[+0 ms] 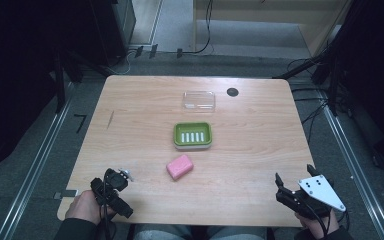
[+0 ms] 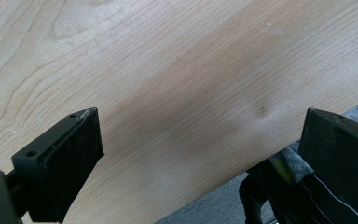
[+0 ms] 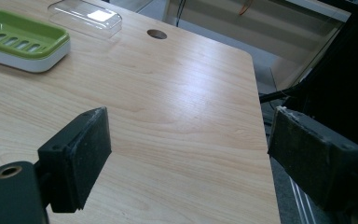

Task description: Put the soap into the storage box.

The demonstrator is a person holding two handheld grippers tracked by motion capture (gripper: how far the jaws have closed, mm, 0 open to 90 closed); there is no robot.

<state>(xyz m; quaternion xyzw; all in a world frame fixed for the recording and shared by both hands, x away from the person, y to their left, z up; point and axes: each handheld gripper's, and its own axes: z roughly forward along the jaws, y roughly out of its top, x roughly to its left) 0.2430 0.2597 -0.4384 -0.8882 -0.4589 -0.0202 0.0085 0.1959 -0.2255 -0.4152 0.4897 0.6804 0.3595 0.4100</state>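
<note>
Spanning grey floor, a pale wooden table [image 1: 260, 145] — pink soap [image 1: 180, 166] central; both grippers' jaws agape, empty.

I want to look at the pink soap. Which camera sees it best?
The high view: the pink soap lies whole on the table, in front of the green soap dish. Both gripper views look elsewhere, at wood between open jaws.

No text, label, brand, number or sign can be read anywhere in these views. The pink soap bar [image 1: 179, 166], the green soap dish [image 1: 193, 135] and the clear lid [image 1: 199, 100] all show plain surfaces, and the wooden tabletop [image 1: 250, 145] bears only its grain. If the soap bar has any embossing, it is too small to make out.
</note>
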